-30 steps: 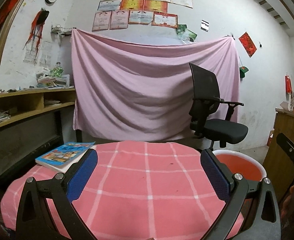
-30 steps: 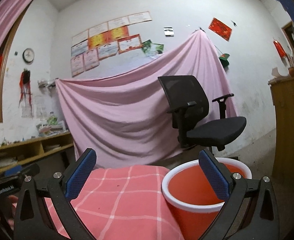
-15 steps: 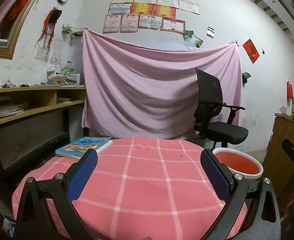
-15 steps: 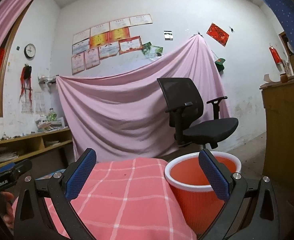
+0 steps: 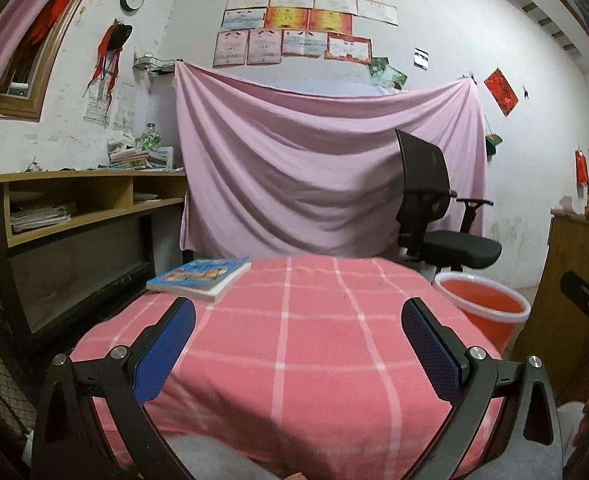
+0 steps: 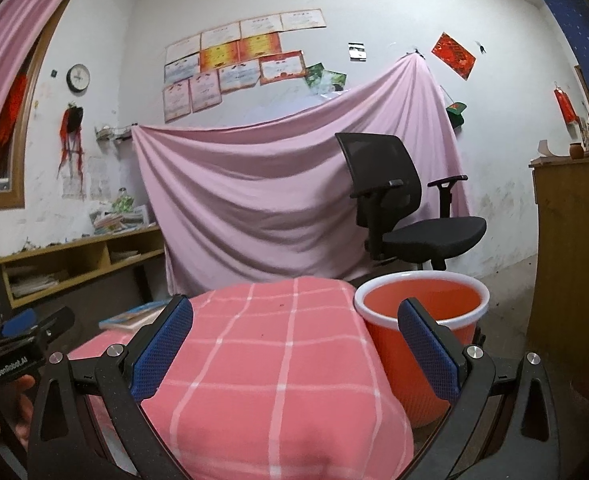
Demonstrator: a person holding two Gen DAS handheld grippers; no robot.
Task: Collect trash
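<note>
Between the blue pads of the left gripper — spread wide, gripping nothing — lies only a pink checked cloth. Its book sits at 11 o'clock. The right gripper gapes too — the orange bucket stands at 1 o'clock, touching the cloth's edge.

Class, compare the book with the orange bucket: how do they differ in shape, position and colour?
The book is flat and lies on the checked tablecloth; the orange bucket is round, upright and stands beside the table. The book's cover is mainly blue; the bucket is orange with a white rim. Neither gripper touches either.
</note>
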